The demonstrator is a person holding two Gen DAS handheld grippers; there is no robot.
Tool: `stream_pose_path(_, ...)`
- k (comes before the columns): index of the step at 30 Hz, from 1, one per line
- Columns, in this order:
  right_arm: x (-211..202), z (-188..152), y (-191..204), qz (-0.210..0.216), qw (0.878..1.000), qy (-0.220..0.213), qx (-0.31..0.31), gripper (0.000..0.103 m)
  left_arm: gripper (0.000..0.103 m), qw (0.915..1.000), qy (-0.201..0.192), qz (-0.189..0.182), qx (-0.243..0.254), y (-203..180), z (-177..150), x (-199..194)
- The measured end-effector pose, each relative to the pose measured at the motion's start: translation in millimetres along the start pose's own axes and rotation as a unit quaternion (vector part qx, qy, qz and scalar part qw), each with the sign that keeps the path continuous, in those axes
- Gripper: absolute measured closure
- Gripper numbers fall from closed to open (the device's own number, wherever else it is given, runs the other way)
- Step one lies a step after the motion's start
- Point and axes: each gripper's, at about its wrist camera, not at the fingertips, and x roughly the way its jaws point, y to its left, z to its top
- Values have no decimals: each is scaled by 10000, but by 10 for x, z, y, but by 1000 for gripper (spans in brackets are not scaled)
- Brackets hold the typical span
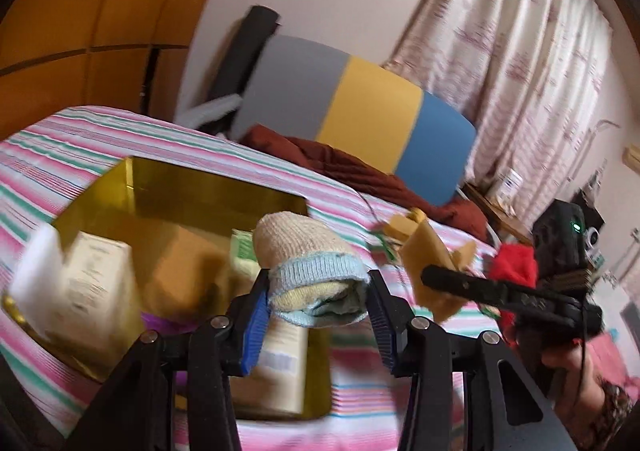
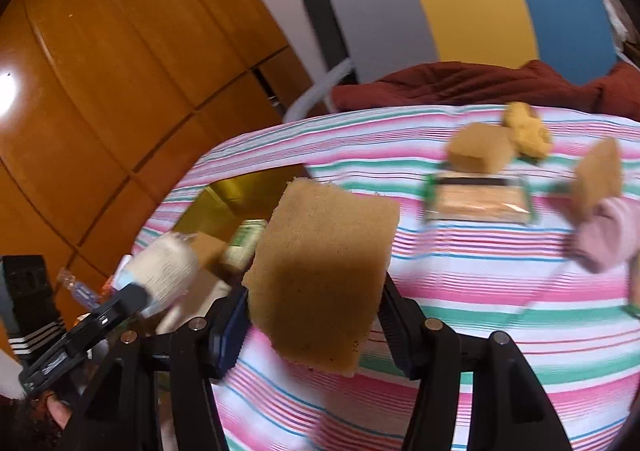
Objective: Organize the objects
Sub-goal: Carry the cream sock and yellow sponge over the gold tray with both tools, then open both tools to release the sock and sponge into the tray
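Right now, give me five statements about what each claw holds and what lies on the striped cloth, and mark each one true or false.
1. The left claw grips a rolled sock. True.
2. The right claw is empty. False: it grips a flat brown sponge.
3. The gold tin holds boxes. True.
4. The striped cloth is bare beyond the sponge. False: more sponge pieces and a clear packet lie there.
5. The panel behind the bed is all blue. False: it is grey, yellow and blue.
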Motion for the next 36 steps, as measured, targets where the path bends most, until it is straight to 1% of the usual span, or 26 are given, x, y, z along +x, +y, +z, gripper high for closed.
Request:
stream_pose_path(2, 152, 87, 254, 18, 9997, 93, -240, 43, 56, 9999, -61, 90, -89, 132, 88, 1)
stream_pose_path(6, 427, 249, 616, -96, 9977, 265, -612, 43, 56, 9991, -209, 314, -175, 380, 274, 7)
stream_pose_path(9, 637, 361, 781, -158, 9964, 381, -745, 42, 56, 9982, -269, 476, -238, 566, 390, 45)
stream_pose_path(11, 769, 412, 833, -326, 9955, 436, -774, 42, 56, 9977, -266, 556, -268, 687, 443, 90)
stream_pose_path(13, 907, 440, 864, -455, 9943, 508, -815, 41, 56, 9968, -204, 706, -311, 820, 487, 160)
stream_pose_path(16, 1103, 485, 857, -683, 9918, 637, -875, 39, 56, 9960, -88, 810, -372, 976, 526, 258)
stream_pose_path(18, 1244, 527, 862, -719, 9909, 765, -840, 38, 56, 9953, -30, 878, -409, 1039, 551, 323)
stream_pose_path(20, 1292, 567, 872, -741, 9911, 748, -810, 37, 56, 9948, 16, 930, -423, 1071, 563, 373)
stream_pose_path(22, 1358, 616, 888, -831, 9904, 738, -817, 33, 55, 9936, 92, 1062, -379, 1076, 599, 453)
stream_pose_path(23, 1390, 640, 893, -974, 9892, 721, -828, 30, 50, 9930, 86, 1125, -360, 1069, 607, 466)
stream_pose_path(24, 1393, 662, 891, -1156, 9874, 666, -846, 24, 38, 9924, 75, 1190, -313, 1057, 611, 472)
stream_pose_path(25, 1391, 678, 892, -1268, 9863, 625, -848, 18, 30, 9920, 57, 1232, -262, 1034, 609, 465)
stream_pose_path(26, 1379, 696, 883, -1336, 9858, 587, -828, 16, 15, 9914, 19, 1293, -206, 1006, 609, 452)
stream_pose_path(27, 1343, 709, 872, -1320, 9866, 538, -792, 16, 9, 9911, -80, 1321, -140, 974, 596, 414)
stream_pose_path(30, 1199, 690, 857, -1192, 9890, 402, -782, 16, 8, 9906, -177, 1356, -50, 918, 538, 353)
stream_pose_path(31, 1158, 674, 855, -1211, 9886, 371, -809, 16, 7, 9901, -179, 1393, -66, 906, 514, 342)
stream_pose_path(33, 1070, 624, 843, -1279, 9876, 296, -864, 16, 3, 9904, -161, 1360, -187, 894, 475, 319)
stream_pose_path(36, 942, 556, 816, -1153, 9892, 210, -877, 16, 0, 9913, -85, 1242, -437, 862, 383, 267)
